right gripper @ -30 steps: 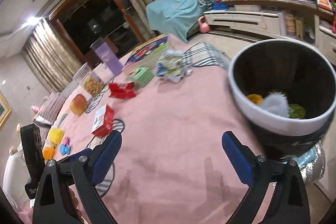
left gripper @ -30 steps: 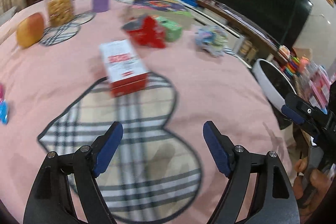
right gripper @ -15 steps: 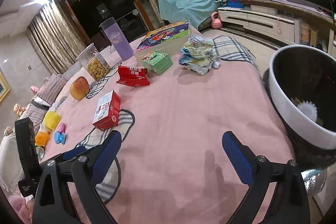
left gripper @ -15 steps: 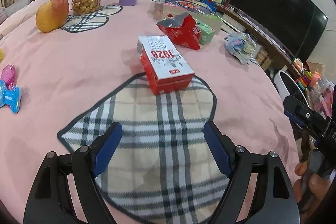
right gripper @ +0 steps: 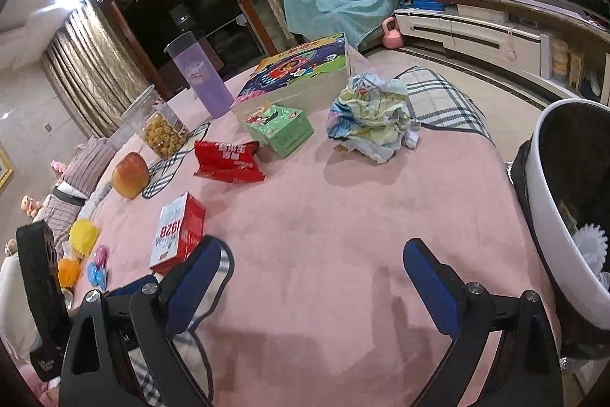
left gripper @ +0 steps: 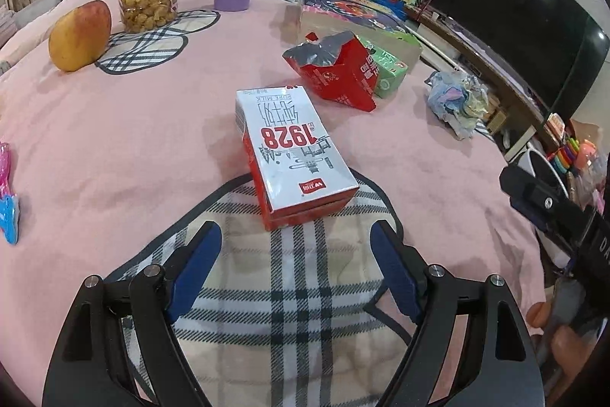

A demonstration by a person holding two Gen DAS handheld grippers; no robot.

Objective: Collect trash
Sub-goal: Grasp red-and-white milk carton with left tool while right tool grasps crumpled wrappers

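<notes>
Your left gripper (left gripper: pixel 293 246) and right gripper (right gripper: pixel 316 266) gaped empty; bin (right gripper: pixel 549 216) partly filled, milk carton (left gripper: pixel 293 155), red wrapper (right gripper: pixel 228 161), crumpled paper (right gripper: pixel 370 117) remained.

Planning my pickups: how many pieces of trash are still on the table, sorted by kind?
Cartons/boxes: 2, milk carton and green box
Torn wrappers: 1, red packet
Crumpled paper wads: 1
Total: 4

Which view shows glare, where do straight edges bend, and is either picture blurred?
Right wrist view: a ceiling light flares white; curtains bow at the rim. Left wrist view: TV screen carries small bright reflections and curves. Both are sharp; milk carton print is readable.
</notes>
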